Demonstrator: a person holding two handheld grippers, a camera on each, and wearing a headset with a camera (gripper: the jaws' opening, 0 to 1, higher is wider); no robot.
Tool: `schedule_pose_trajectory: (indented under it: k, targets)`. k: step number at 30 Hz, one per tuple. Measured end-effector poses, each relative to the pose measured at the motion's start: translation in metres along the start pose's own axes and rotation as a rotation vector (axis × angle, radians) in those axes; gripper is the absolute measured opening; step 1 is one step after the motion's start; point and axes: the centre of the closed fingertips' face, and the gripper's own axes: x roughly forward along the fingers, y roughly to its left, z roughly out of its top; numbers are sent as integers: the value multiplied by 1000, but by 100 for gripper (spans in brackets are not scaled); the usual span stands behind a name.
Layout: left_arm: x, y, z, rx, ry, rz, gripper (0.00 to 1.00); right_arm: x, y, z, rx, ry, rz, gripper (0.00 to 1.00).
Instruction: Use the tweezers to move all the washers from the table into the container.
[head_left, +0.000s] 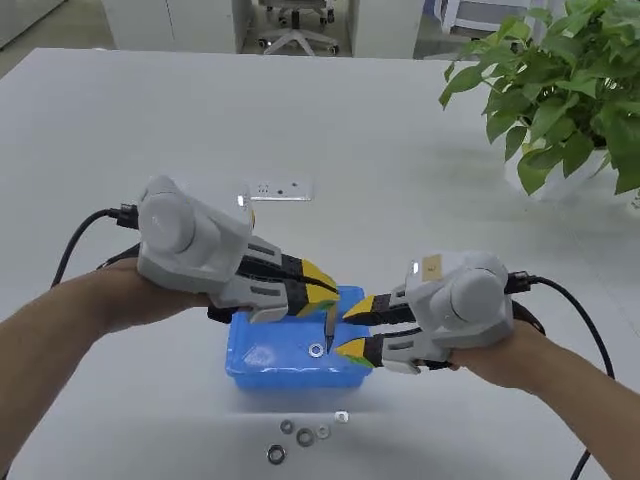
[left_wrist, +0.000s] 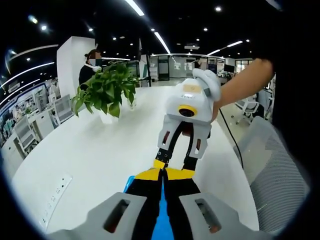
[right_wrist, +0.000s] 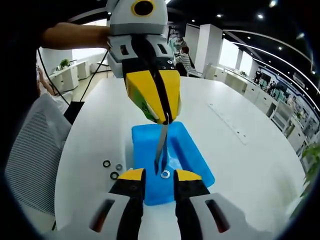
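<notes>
My left gripper (head_left: 330, 288) is shut on grey tweezers (head_left: 328, 326), which hang tips-down into the blue container (head_left: 262, 368). A washer (head_left: 316, 350) lies inside the container just beside the tweezers' tips; I cannot tell if they touch. Several washers (head_left: 305, 437) sit on the white table in front of the container. My right gripper (head_left: 352, 328) is open at the container's right side, facing the left one. In the right gripper view, its own jaws (right_wrist: 160, 175) flank the tweezers (right_wrist: 161, 147) and the washer (right_wrist: 165, 174), with loose washers (right_wrist: 114, 175) left of the container (right_wrist: 190, 155).
A potted plant (head_left: 560, 90) stands at the far right of the table. A socket panel (head_left: 280, 190) is set in the table behind the grippers. Cables trail from both grippers. Office chairs (head_left: 295, 25) stand beyond the far edge.
</notes>
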Motion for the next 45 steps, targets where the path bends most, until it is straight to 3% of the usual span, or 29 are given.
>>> schedule_pose_trajectory:
  k: [28,45]
  targets:
    - [-9,-24,23,5,-26,-20,5,-35,26,-14,29,-14,-19,34]
    - [-4,-39,20,12,-22,-50,5,-42,43,-22,55,-26,-15,39]
